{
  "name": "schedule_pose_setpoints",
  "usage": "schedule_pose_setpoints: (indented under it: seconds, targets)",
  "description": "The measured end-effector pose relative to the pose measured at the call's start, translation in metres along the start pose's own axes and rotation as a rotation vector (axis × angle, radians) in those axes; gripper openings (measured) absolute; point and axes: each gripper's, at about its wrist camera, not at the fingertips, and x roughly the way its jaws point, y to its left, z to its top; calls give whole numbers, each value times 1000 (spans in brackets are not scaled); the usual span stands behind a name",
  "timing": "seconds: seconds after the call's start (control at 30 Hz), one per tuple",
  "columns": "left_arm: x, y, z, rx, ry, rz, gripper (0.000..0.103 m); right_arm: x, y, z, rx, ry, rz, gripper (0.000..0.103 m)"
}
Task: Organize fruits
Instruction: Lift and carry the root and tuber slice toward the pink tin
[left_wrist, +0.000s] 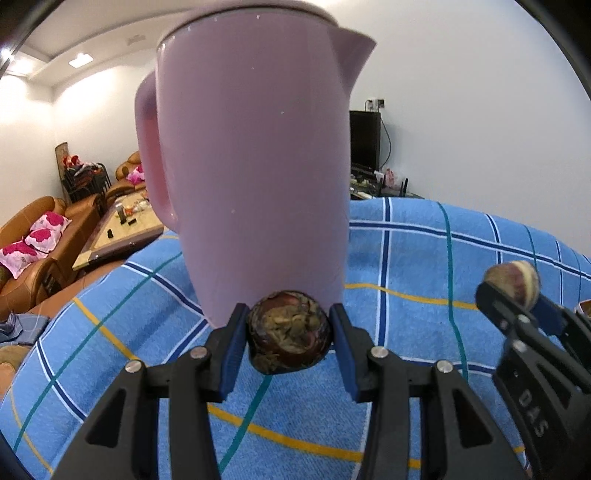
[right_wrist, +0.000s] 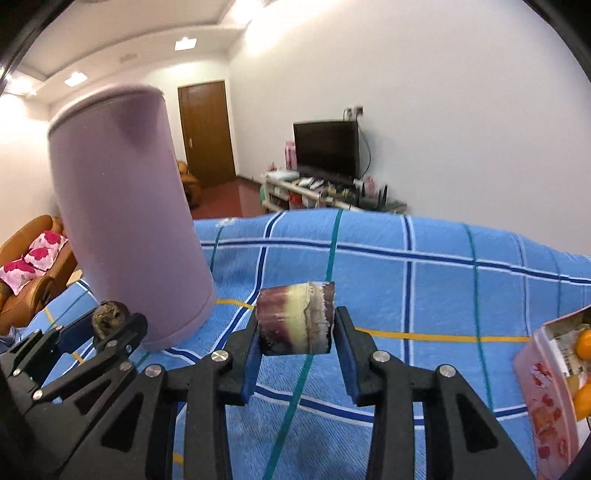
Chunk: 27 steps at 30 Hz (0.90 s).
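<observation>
Beside the pink kettle (left_wrist: 251, 155) on the blue checked cloth (left_wrist: 406, 258): left gripper (left_wrist: 289, 332) pinching a dark round fruit (left_wrist: 290, 332) at the kettle's foot, right gripper (right_wrist: 297, 325) clamped on a sugarcane piece (right_wrist: 295, 317) further right.

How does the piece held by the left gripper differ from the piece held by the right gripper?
The left gripper holds a round dark brown fruit with a rough, flaky top; the right gripper holds a short cylindrical cut piece with flat ends. The round fruit is dark all over; the cut piece is banded purple and pale yellow. Both are clamped and lifted above the blue checked cloth.
</observation>
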Motion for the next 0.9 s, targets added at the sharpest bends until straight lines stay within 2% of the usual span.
schedule_pose_setpoints:
  seconds: [0.4, 0.9]
  targets:
    - [-21, -7, -3, 6, -74, 1, 46, -47, 8, -13, -47, -106, -36, 39]
    - [-38, -8, -10, -28, -112, -7, 46, -60, 0, -17, -50, -124, -58, 39]
